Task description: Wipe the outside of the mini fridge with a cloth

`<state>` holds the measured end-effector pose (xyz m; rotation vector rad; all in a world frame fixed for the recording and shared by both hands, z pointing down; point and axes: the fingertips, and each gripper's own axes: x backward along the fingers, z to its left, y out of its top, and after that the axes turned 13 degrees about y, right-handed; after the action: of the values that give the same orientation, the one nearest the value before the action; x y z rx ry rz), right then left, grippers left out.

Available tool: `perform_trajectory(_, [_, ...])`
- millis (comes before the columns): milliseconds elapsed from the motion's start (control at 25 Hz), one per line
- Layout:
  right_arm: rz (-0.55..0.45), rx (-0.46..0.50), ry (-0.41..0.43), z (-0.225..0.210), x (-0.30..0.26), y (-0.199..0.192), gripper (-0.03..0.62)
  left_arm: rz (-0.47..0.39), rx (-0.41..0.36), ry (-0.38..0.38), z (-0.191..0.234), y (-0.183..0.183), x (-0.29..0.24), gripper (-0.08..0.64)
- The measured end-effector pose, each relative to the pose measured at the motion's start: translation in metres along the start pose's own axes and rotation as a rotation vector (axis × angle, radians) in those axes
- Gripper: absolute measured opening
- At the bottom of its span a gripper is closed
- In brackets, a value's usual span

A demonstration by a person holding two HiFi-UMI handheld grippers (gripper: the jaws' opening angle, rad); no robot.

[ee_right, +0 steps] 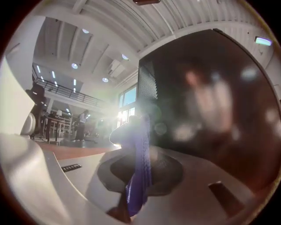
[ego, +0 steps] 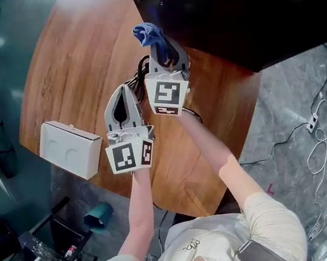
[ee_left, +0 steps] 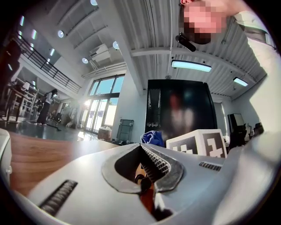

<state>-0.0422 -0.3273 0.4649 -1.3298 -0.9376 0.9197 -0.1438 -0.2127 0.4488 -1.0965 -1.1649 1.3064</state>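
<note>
The black mini fridge (ego: 236, 5) stands on the round wooden table (ego: 79, 66) at the upper right; its glossy dark side (ee_right: 210, 110) fills the right gripper view. My right gripper (ego: 156, 43) is shut on a blue cloth (ego: 148, 34), which sticks out past the jaw tips close to the fridge's lower left corner. The cloth (ee_right: 139, 167) runs pinched between the jaws. My left gripper (ego: 122, 93) hovers over the table just left of the right one, shut with nothing in it. The blue cloth (ee_left: 152, 137) and fridge (ee_left: 182, 110) show beyond its jaws.
A white box (ego: 71, 149) sits at the table's left front edge. A black cable (ego: 141, 75) lies on the table between the grippers. On the grey floor to the right lie white cables (ego: 318, 133). A teal object (ego: 98, 216) is on the floor below the table.
</note>
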Motion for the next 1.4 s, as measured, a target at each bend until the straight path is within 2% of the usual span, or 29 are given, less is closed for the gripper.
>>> perform_trajectory(320, [0.049, -0.029, 0.000, 0.004, -0.042, -0.030, 0.061, 0.014, 0.022, 0.063, 0.032, -0.016, -0.015, 0.005])
perform_trajectory(520, [0.046, -0.060, -0.024, -0.001, -0.041, -0.032, 0.061, 0.022, 0.026, 0.063, 0.033, -0.021, -0.018, 0.005])
perform_trajectory(680, [0.049, -0.044, -0.047, -0.008, -0.036, -0.032, 0.061, 0.022, 0.025, 0.055, 0.030, -0.021, -0.017, 0.005])
perform_trajectory(1200, [0.040, -0.116, -0.206, -0.069, 0.040, -0.019, 0.061, -0.025, 0.011, -0.005, -0.010, 0.009, 0.007, 0.005])
perform_trajectory(1400, [0.053, -0.096, -0.275, -0.104, 0.088, -0.013, 0.061, -0.033, 0.026, -0.026, -0.037, 0.015, 0.031, 0.005])
